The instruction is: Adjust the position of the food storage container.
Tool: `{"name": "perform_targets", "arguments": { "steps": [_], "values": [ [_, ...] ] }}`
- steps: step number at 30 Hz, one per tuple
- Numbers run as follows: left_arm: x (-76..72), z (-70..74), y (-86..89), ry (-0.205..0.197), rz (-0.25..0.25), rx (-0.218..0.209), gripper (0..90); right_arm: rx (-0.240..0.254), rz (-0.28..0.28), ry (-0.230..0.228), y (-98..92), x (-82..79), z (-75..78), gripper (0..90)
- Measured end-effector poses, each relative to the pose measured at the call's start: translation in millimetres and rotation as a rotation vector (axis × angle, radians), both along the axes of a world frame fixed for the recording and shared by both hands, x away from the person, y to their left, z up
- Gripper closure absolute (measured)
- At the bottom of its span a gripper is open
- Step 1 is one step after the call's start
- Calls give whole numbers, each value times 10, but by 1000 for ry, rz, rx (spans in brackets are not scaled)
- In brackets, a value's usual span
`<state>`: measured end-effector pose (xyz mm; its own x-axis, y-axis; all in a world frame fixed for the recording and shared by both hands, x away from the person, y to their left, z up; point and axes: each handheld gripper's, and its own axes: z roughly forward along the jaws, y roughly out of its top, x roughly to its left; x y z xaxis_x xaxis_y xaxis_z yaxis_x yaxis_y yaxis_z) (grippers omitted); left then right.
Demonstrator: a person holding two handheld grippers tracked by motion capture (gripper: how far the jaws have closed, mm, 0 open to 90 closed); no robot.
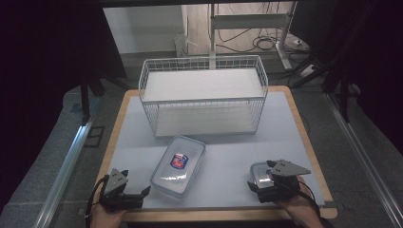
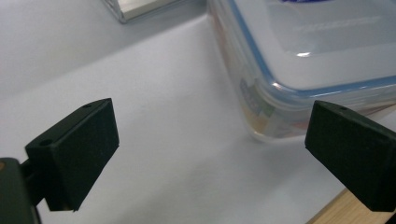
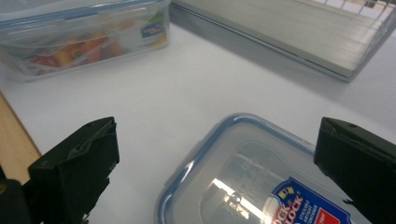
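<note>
The right tool [image 1: 266, 183] is covering part of the small container [image 1: 260, 173] at the worktop's [image 1: 228, 156] near right corner, and in the right gripper view that container's lid [image 3: 261, 186] is running off the bottom edge, cutting its label short. In the left gripper view the large container [image 2: 317, 56] is being cropped by the top and right edges, its contents showing as a mere blur through the wall. The print on its label [image 1: 179, 161] is staying too small to read from above.

Black tools [image 1: 135, 195], grey triangular plates [image 1: 288, 167]
</note>
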<state>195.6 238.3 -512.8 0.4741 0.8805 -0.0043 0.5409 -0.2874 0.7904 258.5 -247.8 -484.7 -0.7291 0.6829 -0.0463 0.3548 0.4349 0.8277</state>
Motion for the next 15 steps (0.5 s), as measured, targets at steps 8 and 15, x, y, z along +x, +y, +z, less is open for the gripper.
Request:
{"name": "perform_targets", "arguments": {
  "steps": [8,15],
  "values": [
    [14,-23,-18,13,-1,1,36,27,-21,19,-49,24,6,13],
    [30,-39,-11,27,14,-3,38,-3,-8,11,-16,4,-4,13]
  ]
}}
